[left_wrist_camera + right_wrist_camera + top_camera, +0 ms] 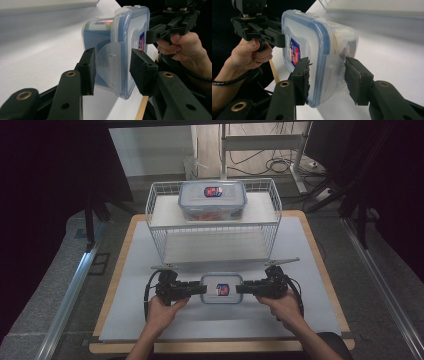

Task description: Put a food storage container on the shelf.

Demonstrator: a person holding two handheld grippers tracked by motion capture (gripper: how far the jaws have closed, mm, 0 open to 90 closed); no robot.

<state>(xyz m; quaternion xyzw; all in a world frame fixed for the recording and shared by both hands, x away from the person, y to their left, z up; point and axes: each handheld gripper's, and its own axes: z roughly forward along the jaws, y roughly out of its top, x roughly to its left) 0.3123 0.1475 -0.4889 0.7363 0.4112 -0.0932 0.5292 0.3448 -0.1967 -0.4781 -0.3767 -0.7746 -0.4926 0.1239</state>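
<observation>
Hand-held grippers (201, 289) (241, 289) clamp container (222, 288) between them.

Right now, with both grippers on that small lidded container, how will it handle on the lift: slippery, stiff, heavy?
The small container is probably stiff: clear hard plastic with a clipped lid. Likely slippery, since the left gripper and right gripper close over its smooth latch flaps. Contents show inside, so perhaps moderately weighted; held at both ends, tipping seems unlikely.

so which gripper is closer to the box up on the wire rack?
About even. The left gripper and right gripper flank the small box near the table's front; the rack box sits centred beyond.
</observation>
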